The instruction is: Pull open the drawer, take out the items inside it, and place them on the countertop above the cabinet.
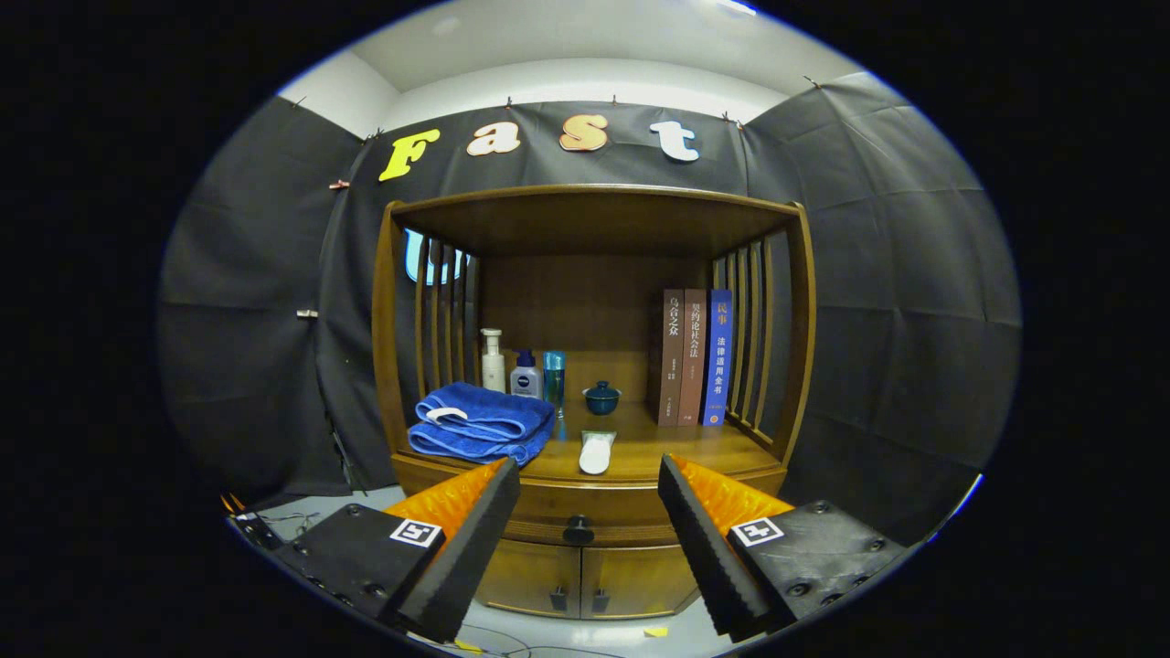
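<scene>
Drawer (pixel 585 523), low in the frame's centre, sits closed with its knob (pixel 578 529) between the fingers of the released tool (pixel 587 530), fitting either task end; contents hidden.

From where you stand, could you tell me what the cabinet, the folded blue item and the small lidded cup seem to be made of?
The cabinet looks like brown wood with a smooth semi-gloss finish; grain shows. The folded blue towel looks like soft terry cloth, matte and plush. The small lidded cup seems glazed ceramic, dark teal with a slight sheen. The hand-held gripper is open, its fingers flanking the drawer knob ahead.
</scene>
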`<control>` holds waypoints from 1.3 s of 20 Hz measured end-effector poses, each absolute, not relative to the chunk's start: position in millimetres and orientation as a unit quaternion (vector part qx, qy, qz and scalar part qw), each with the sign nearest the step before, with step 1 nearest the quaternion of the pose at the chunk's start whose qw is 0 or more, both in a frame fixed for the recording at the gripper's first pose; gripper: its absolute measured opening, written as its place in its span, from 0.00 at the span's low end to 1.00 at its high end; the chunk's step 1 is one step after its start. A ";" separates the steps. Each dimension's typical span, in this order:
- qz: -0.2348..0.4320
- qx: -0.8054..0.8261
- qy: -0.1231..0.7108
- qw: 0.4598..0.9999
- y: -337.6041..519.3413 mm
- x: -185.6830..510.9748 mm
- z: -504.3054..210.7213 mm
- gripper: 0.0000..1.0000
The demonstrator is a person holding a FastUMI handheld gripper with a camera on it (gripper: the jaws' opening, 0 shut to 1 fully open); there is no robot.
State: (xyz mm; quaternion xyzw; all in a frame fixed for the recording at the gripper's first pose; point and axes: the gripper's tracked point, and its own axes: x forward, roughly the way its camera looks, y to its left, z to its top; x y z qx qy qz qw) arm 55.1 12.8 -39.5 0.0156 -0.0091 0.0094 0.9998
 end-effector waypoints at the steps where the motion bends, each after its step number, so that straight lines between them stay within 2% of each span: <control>1: 0.011 0.025 -0.001 1.000 10.1 49.5 -38.5 0.99; 6: 0.008 0.032 0.028 0.999 -8.8 32.2 -31.7 1.00; 16: 0.051 0.036 0.022 0.998 13.6 -6.4 1.2 1.00; 26: 0.035 0.024 0.033 0.999 -3.8 -7.2 3.0 1.00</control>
